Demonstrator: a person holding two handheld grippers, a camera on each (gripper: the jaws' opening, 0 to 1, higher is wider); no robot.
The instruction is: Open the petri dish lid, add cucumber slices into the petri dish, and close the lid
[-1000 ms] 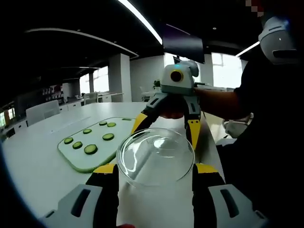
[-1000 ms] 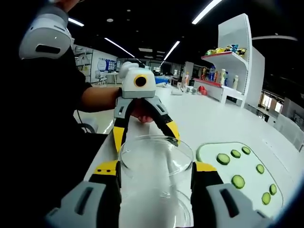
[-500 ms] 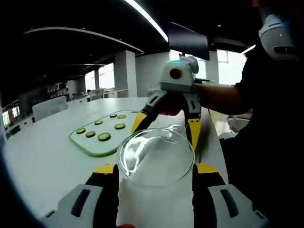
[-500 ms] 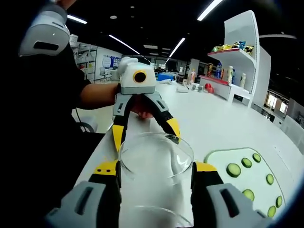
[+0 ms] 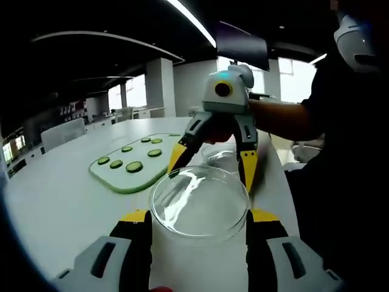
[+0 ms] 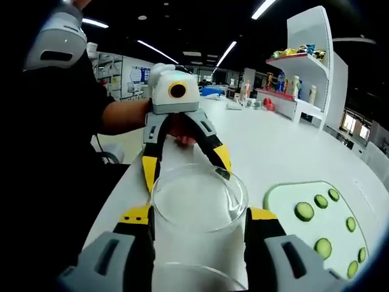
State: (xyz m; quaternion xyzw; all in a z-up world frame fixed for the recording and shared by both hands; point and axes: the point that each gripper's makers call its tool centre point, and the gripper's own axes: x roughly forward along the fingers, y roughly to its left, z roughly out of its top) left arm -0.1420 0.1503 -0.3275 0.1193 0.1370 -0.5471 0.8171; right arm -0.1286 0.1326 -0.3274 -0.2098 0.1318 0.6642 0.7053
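The clear round glass petri dish lid (image 5: 199, 204) is off its base, clamped at the rim by the left gripper (image 5: 199, 214). The shallow glass dish base (image 5: 223, 159) sits on the white table (image 5: 55, 201) at 12 o'clock beyond it, nearer the right gripper (image 6: 199, 213), whose jaws flank the lid; whether they grip it I cannot tell. The dark green cucumber slices (image 5: 134, 166) lie on a pale green board (image 5: 109, 177) at 10 o'clock.

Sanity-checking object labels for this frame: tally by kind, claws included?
Cucumber slices: 7
Board: 1
Lid: 1
Dish base: 1
Claws: 2, left claw and right claw, both on the lid
Total: 12
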